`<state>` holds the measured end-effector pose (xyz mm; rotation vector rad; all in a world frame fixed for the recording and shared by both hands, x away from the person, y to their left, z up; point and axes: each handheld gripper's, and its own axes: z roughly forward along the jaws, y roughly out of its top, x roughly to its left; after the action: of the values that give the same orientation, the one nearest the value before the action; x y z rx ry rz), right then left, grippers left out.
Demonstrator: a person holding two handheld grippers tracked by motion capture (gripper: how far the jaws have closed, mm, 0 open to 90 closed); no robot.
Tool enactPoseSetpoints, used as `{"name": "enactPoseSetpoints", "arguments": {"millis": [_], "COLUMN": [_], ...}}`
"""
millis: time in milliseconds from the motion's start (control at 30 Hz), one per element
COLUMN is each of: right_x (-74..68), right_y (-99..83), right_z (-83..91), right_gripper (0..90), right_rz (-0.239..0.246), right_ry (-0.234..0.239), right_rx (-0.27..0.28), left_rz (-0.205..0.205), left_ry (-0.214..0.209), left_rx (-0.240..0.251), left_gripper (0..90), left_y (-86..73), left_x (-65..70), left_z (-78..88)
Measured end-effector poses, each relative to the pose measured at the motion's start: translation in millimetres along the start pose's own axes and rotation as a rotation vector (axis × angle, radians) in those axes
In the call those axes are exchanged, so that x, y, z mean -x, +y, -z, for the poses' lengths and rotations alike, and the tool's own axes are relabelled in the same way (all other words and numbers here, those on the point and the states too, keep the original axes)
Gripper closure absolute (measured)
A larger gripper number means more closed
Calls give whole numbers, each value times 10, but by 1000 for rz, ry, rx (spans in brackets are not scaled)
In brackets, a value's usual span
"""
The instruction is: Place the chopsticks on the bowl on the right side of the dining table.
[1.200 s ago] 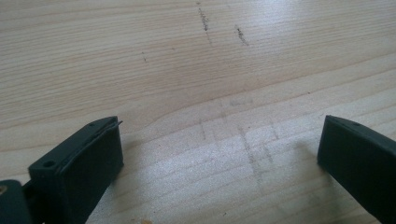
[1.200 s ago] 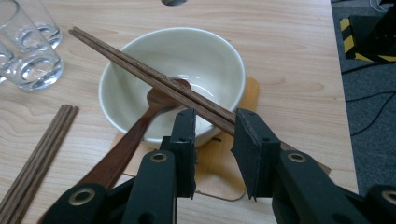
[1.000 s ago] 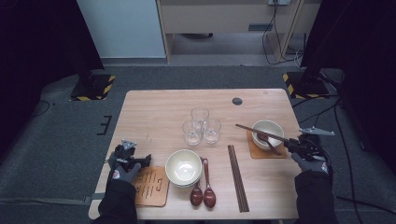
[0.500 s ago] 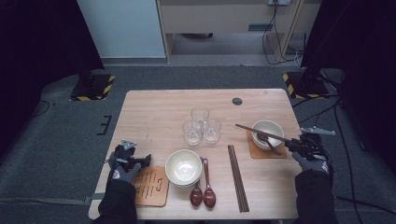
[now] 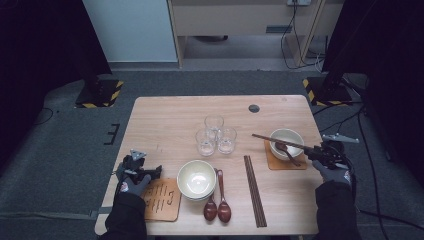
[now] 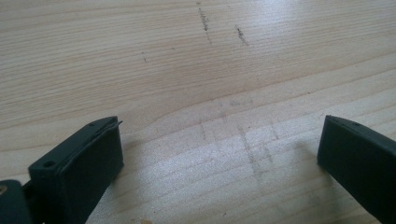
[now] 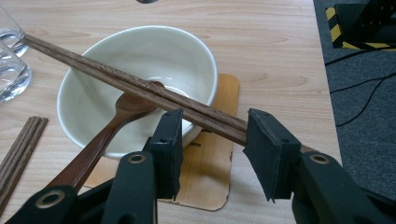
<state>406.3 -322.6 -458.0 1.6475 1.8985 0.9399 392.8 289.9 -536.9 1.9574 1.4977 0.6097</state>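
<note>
Here the wooden table (image 5: 165, 125) stands on a grey floor (image 5: 60, 130) in a dark room, with a pale cupboard (image 5: 240, 17) behind it and yellow-and-black feet (image 5: 100, 92) at the sides; the table top has a few small dark marks; on it are three glasses (image 5: 216, 134), a bowl (image 5: 196, 179) near the front, two spoons (image 5: 218, 200) beside that bowl, and some spare sticks (image 5: 254, 190) lying flat. The right claw (image 7: 212, 135) has just been opening, and its jaws now stand partly apart with the chopsticks (image 7: 135, 88) between them; the sticks cross the gap and seem to touch the right jaw, while the left jaw looks clear of them; they are not squeezed. The chopsticks are long, brown and thin; they lie side by side across the rim of the white bowl (image 7: 140, 60) on its mat (image 7: 210, 177), slanting up to the left toward the glasses; a brown spoon (image 7: 112, 126) leans in the same bowl under them. The left claw (image 6: 219, 154) is wide open over bare wood and holds nothing.
</note>
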Motion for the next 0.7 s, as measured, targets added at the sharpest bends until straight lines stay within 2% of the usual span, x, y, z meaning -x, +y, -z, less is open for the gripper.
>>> {"name": "enactPoseSetpoints", "arguments": {"millis": [700], "right_x": [92], "right_y": [27], "right_z": [-112], "right_gripper": [498], "right_rz": [-17], "right_ry": [11], "right_rx": [16], "left_rz": [0], "left_ry": [0], "left_rx": [0], "left_gripper": [0], "left_y": [0], "left_x": [0], "left_z": [0]}}
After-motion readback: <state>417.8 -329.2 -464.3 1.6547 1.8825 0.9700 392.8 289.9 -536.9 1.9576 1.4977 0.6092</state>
